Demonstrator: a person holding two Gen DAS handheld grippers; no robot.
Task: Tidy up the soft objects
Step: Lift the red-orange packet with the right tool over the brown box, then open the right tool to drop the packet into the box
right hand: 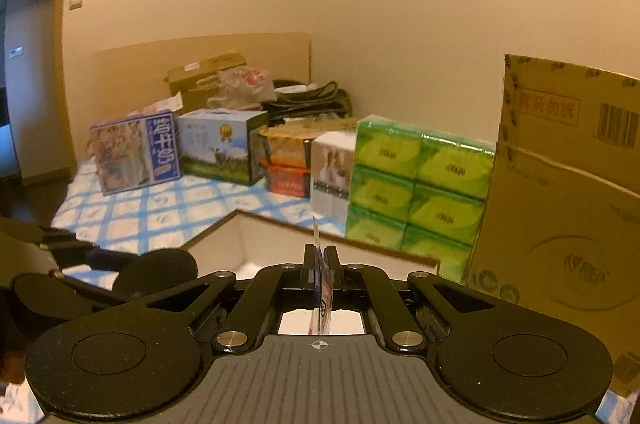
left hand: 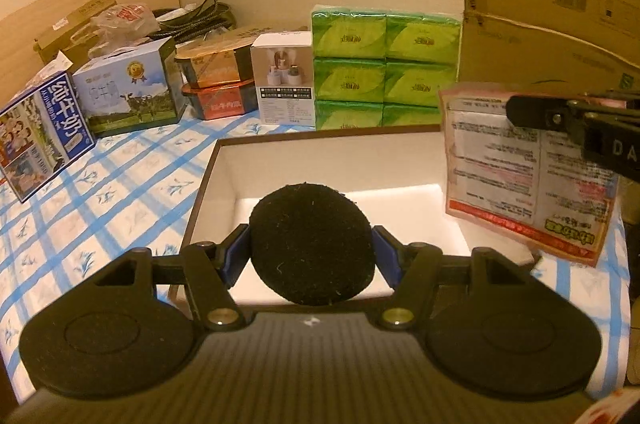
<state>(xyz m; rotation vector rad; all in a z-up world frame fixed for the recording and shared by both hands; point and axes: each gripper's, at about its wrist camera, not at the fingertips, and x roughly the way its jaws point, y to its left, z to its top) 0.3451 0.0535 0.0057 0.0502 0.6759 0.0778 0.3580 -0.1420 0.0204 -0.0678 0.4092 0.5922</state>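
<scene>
Black foam, dense and fuzzy, fills the left hand-held gripper [left hand: 312,244]: a round pad [left hand: 312,244] sits between the blue-lined fingers, which clasp it at its left and right edges, just above the near end of the open white box [left hand: 204,184]. It looks light and squashy, so it will likely give under pressure rather than slip; holding it across the widest part, as now, seems the safest grip, and a gentle squeeze should be enough. To the right, the right hand-held gripper [right hand: 321,266] is clenched tight on the edge of a flat printed packet [left hand: 528,172], which hangs in the air over the right side of the box. From the right wrist view the packet shows only as a thin upright sliver between the jaws. It appears thin, crinkly and floppy, probably with a slick film surface, so a pinch near the sealed border should hold better than one on the slack middle. Beneath lies a blue-checked cloth [left hand: 120,184] on the desk. Farther back stand green tissue packs [left hand: 384,68] beside a large cardboard carton [left hand: 540,28], with milk cartons [left hand: 128,88] off left.
</scene>
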